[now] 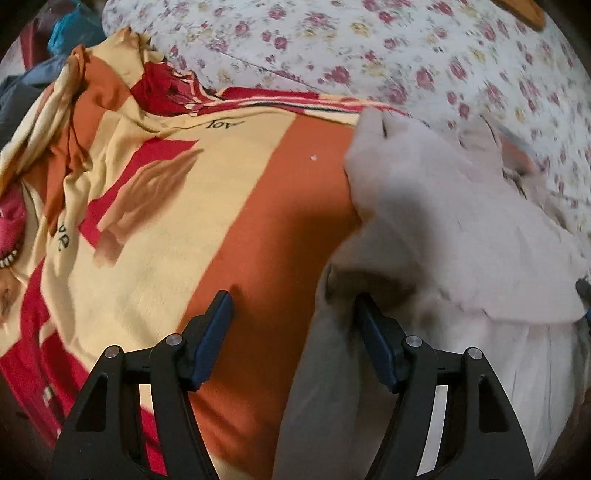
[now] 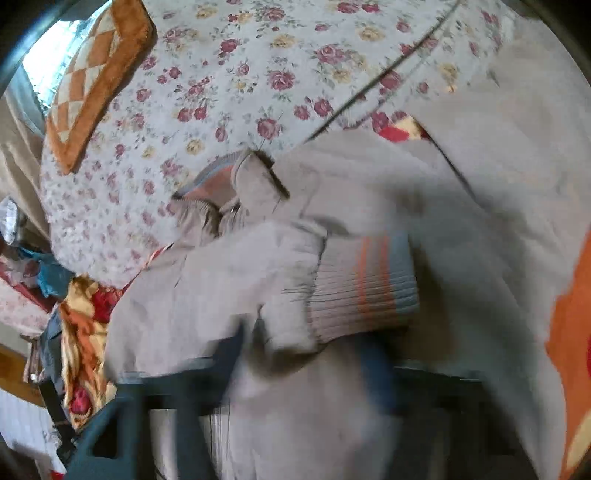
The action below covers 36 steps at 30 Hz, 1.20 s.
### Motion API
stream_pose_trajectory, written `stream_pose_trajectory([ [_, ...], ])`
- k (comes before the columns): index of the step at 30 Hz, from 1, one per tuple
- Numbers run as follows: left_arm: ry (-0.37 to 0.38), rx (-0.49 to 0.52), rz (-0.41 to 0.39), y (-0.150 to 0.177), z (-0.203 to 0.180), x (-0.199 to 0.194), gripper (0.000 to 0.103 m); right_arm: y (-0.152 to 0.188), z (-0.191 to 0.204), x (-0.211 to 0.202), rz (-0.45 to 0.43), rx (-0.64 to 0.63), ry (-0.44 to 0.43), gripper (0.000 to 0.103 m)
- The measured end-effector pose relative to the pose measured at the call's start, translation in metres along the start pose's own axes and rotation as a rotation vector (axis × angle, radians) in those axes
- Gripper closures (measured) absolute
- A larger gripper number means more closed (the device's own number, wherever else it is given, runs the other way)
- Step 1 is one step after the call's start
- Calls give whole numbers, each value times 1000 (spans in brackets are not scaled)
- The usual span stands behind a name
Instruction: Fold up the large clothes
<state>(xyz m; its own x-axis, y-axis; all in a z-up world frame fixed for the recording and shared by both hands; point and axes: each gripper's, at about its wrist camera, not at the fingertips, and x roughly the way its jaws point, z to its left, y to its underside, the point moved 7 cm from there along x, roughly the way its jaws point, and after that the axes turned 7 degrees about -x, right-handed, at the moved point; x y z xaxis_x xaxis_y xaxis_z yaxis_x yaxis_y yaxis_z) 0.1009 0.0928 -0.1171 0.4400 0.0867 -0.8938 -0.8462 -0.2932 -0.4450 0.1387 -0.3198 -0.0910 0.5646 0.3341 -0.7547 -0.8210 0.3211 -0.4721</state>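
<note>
A pale beige-grey garment (image 1: 443,221) lies bunched on an orange, cream and red blanket (image 1: 207,206). My left gripper (image 1: 293,314) hangs open just above them. Its left finger is over the orange stripe and its right finger sits against the garment's near fold. In the right wrist view the same garment (image 2: 461,192) fills the middle, with a ribbed sleeve cuff (image 2: 365,284) striped orange and blue. My right gripper (image 2: 304,350) is blurred low in the frame, with a fold of the sleeve between its fingers. Whether the pads press on the cloth is not visible.
A white bedsheet with red roses (image 2: 229,81) covers the bed beyond the garment. An orange-and-cream checked cushion (image 2: 96,74) lies at the far left. Crumpled blue and dark clothes (image 1: 70,29) are piled past the blanket's far corner.
</note>
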Motion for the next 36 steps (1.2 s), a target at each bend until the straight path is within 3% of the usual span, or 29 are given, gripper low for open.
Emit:
stream_pose_trajectory([
  [4, 23, -49, -19, -7, 10, 3, 32, -23, 6, -25, -121, -56, 33, 75],
  [6, 65, -69, -30, -6, 12, 8, 31, -32, -1, -38, -184, -114, 130, 75],
  [9, 14, -16, -43, -4, 6, 5, 31, -28, -17, -11, -76, -103, 139, 75],
  [10, 10, -12, -34, -4, 5, 3, 31, -21, -25, 4, -3, -97, 147, 75],
  [12, 19, -20, -12, 0, 7, -4, 31, -14, -32, 11, 46, -86, 136, 74],
  [14, 16, -21, -10, 3, 12, -15, 31, -12, -37, -9, 10, -65, 125, 51],
  [15, 16, -19, -16, 5, 16, -24, 31, -10, -38, -18, -5, -64, 129, 46],
  [19, 23, -42, -65, 7, 28, -51, 31, 1, -56, -65, -64, -93, 224, 45],
  [23, 80, -65, -108, -6, 14, -70, 31, -2, -43, -87, -112, -137, 177, 45],
  [29, 94, -17, -125, -24, -35, -62, 31, -16, 2, -57, -115, -293, 187, 46],
  [36, 41, 44, -87, -28, -71, -13, 31, -23, 0, -13, -74, -321, 214, 46],
])
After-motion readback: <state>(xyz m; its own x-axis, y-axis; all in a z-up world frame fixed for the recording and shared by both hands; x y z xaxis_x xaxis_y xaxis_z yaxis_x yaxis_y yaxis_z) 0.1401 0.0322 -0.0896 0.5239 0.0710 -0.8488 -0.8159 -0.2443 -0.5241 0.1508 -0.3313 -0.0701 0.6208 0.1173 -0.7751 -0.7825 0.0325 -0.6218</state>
